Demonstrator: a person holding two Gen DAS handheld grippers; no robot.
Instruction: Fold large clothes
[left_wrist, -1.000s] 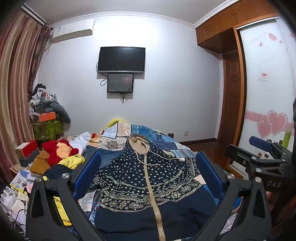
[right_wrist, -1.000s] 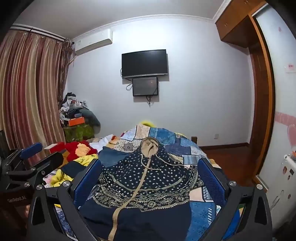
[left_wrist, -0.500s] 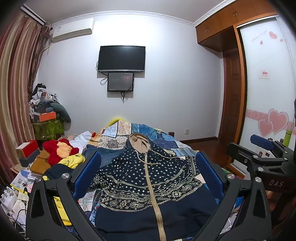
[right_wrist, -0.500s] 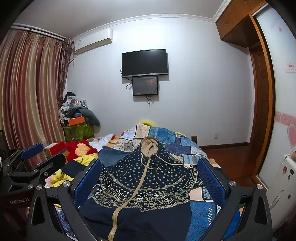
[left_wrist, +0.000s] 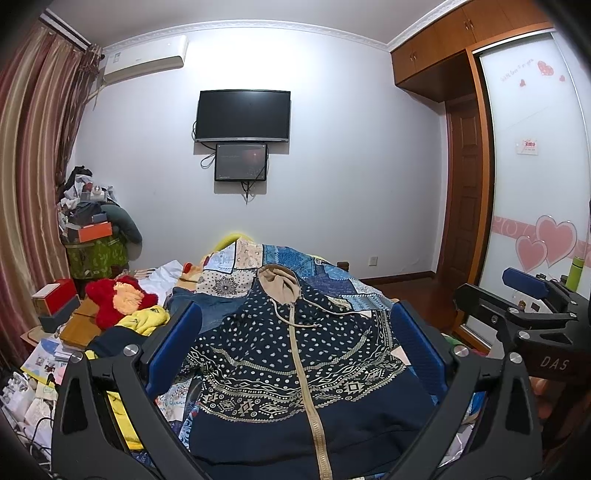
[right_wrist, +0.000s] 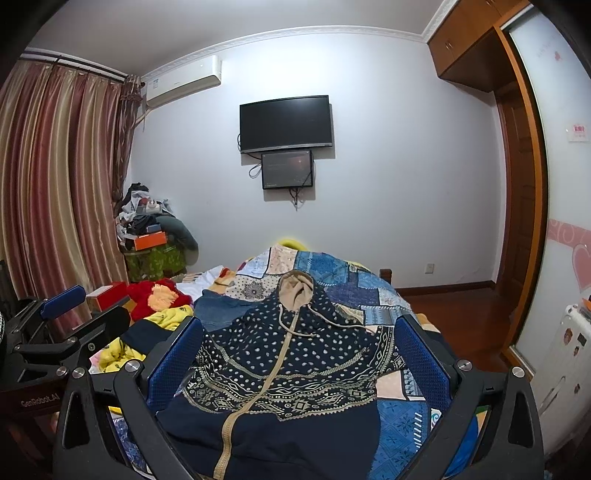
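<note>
Left wrist view, left to right: red plush toy, then navy patterned hoodie lying flat, zipper up, on patchwork quilt. Left gripper spread wide, empty, above the hoodie. Right gripper likewise spread, empty.

Navy zip-up hoodie, spread flat and face up on the patchwork quilt, roughly at the quilt's middle. Zip closed; tan zipper tape runs from collar to hem. Upper body printed with pale dots, a band of tan geometric pattern across the chest, plain navy below that down to the hem. Hood lies at the quilt's far end, open side up, tan lining showing. Two pale drawcords trail from the collar over the dotted chest. Sleeves mostly hidden at the sides; their lay cannot be told. Hem lies at the quilt's near edge.
</note>
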